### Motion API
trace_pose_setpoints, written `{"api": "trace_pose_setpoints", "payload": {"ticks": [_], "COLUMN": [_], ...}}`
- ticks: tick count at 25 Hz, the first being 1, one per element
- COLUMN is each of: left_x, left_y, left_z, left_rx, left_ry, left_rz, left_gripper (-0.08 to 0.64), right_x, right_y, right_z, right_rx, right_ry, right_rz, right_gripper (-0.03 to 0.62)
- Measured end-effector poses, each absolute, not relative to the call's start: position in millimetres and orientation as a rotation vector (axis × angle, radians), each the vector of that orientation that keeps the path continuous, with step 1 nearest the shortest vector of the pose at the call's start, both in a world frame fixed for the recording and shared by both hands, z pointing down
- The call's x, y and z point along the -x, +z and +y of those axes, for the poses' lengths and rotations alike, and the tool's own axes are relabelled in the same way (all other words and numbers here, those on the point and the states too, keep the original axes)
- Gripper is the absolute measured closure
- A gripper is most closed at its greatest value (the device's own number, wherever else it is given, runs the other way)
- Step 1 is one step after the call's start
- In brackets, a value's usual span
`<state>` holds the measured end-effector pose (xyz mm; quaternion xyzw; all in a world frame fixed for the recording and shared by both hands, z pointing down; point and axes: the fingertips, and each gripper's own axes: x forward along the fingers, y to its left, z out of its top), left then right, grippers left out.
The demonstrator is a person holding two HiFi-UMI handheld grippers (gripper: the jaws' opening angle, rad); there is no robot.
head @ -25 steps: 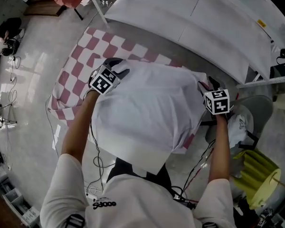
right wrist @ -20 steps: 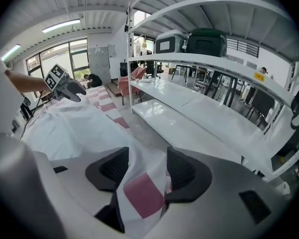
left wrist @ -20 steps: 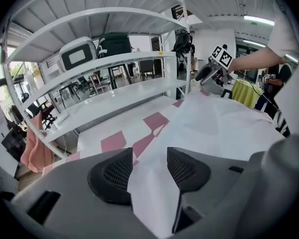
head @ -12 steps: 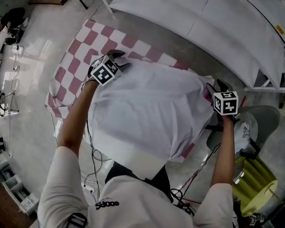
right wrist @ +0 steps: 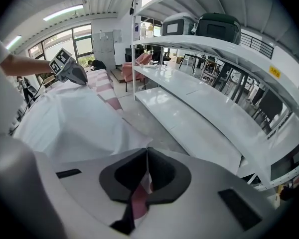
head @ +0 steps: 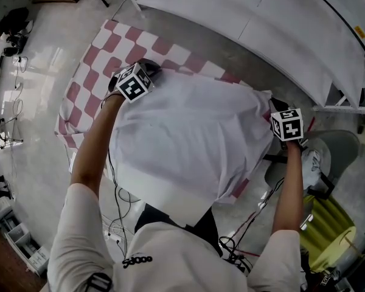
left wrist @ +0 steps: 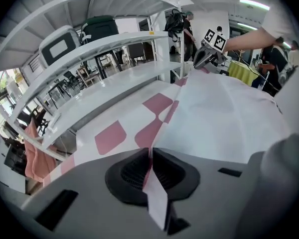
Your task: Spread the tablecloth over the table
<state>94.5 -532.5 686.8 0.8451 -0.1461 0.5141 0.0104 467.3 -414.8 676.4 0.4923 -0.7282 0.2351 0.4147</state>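
Your left gripper [head: 147, 70]: jaws have just been closing and pinch a fold of the cloth [head: 188, 132]. In its own view a thin white edge stands between the pads [left wrist: 132, 171].

The cloth lies heaped on the tabletop [head: 167, 196], white underside up in the middle. The checked half trails off the far left toward the floor [head: 24, 132]. A bare strip of tabletop shows near you.

Your right gripper [head: 276, 106]: jaws pressed together on the cloth's right corner, with pink cloth caught between them in its own view.

Step, as I judge it: both grips are set and the spreading pull is not yet begun. Next, raise both hands together, keep the edge taut between them, and carry it so the white layer opens and the checks cover the tabletop evenly.

Only the head view shows how much cloth hangs off the left. Only the gripper views prove the pinches. Each also shows the other gripper across the cloth, and the shelves [left wrist: 114, 78] close beyond, which your pull likely must clear.
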Motion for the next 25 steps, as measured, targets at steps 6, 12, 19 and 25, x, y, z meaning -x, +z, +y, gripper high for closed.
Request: {"api": "trace_pose_setpoints", "payload": {"ticks": [6,12,19,25], "left_x": [-95,-89,-78,-75], "left_y": [679,651,598,572], "left_z": [-527,-510,-469,-422], "left_rx": [-2.630,-2.647,-2.697,-2.748], "left_ry": [1.644,1.573,1.414,1.305], "left_rz": [-0.501,-0.518,-0.545,-0.515], "left_gripper": [0.530,0.531,0.531,0.531], "right_x": [-464,-452,-423,-376], "right_y": [663,629,565,530], "right_z": [-410,-394,-347,-296], "right_rx": [-1.245,-1.258,-1.291,-1.379], "right_ry": [0.577,0.544,0.503,0.498], "right_rz": [-1.839,-1.854,-1.854,-1.854], "right_gripper": [0.569,0.569,0.569,0.569]}}
